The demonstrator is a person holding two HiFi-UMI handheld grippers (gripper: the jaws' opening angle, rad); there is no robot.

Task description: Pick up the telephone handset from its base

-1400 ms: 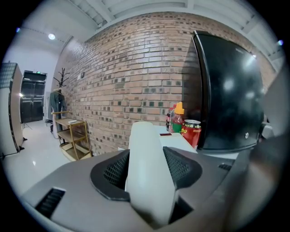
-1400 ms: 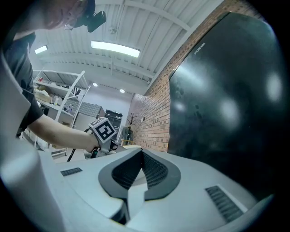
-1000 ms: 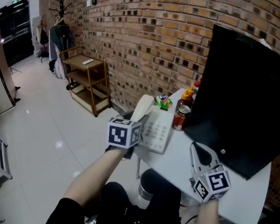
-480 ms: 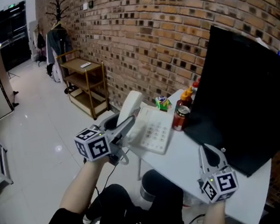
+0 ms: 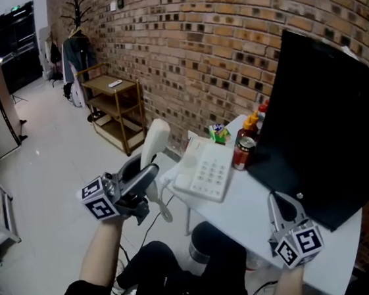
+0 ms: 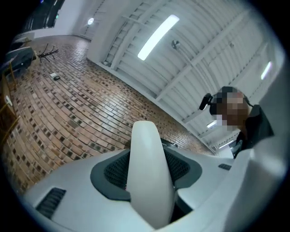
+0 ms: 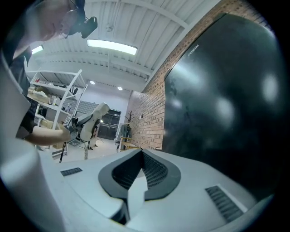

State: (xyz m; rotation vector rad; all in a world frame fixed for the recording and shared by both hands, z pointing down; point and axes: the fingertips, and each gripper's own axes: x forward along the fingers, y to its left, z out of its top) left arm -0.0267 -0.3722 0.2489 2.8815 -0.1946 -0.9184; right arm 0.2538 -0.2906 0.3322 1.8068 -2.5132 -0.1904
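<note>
In the head view the white handset (image 5: 155, 139) stands nearly upright in the air, left of the table and off its base. My left gripper (image 5: 149, 175) is shut on its lower part. The white phone base (image 5: 206, 171) with its keypad lies at the table's left end, and a cord (image 5: 164, 208) hangs below the handset. In the left gripper view the handset (image 6: 144, 136) fills the gap between the pads of the left gripper (image 6: 147, 170) and points at the ceiling. My right gripper (image 5: 282, 206) (image 7: 141, 150) rests shut and empty by the table's front edge. It sees the handset (image 7: 99, 110) far off.
A large black monitor (image 5: 327, 120) leans along the white table (image 5: 244, 206) beside the brick wall. A red can (image 5: 241, 153), a sauce bottle (image 5: 249, 127) and a small green item (image 5: 218, 133) stand behind the phone base. A wooden shelf (image 5: 117, 105) stands by the wall.
My left gripper has carried the handset off the base, leftward and up, and tipped it from lying flat to nearly upright. The right gripper has stayed where it was.
</note>
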